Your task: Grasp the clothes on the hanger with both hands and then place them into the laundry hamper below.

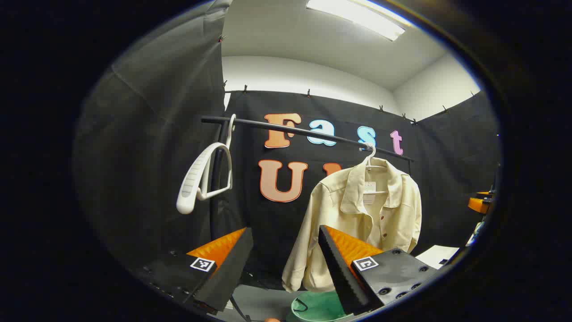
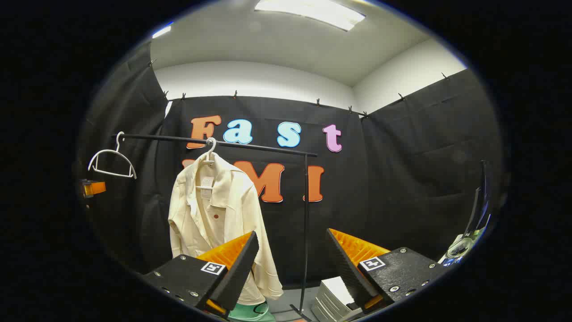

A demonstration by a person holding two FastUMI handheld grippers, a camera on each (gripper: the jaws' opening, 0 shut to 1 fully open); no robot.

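Observation:
A cream shirt (image 1: 362, 214) hangs on a white hanger (image 1: 370, 156) from the black rail (image 1: 304, 132), ahead and right of my left gripper (image 1: 286, 264), which is open and holds nothing. Below the shirt sits the green laundry hamper (image 1: 315, 306). In the right gripper view the same shirt (image 2: 214, 219) hangs left of centre on the rail (image 2: 214, 142), with the hamper (image 2: 250, 311) under it. My right gripper (image 2: 292, 264) is open, well short of the shirt, nothing between its fingers. The other gripper (image 2: 91, 188) shows at the far left edge.
An empty white hanger (image 1: 203, 176) hangs at the rail's left end, seen too as a hanger (image 2: 111, 161) in the right gripper view. The rail's upright post (image 2: 306, 223) stands right of the shirt. A white slatted box (image 2: 333, 299) lies on the floor by it.

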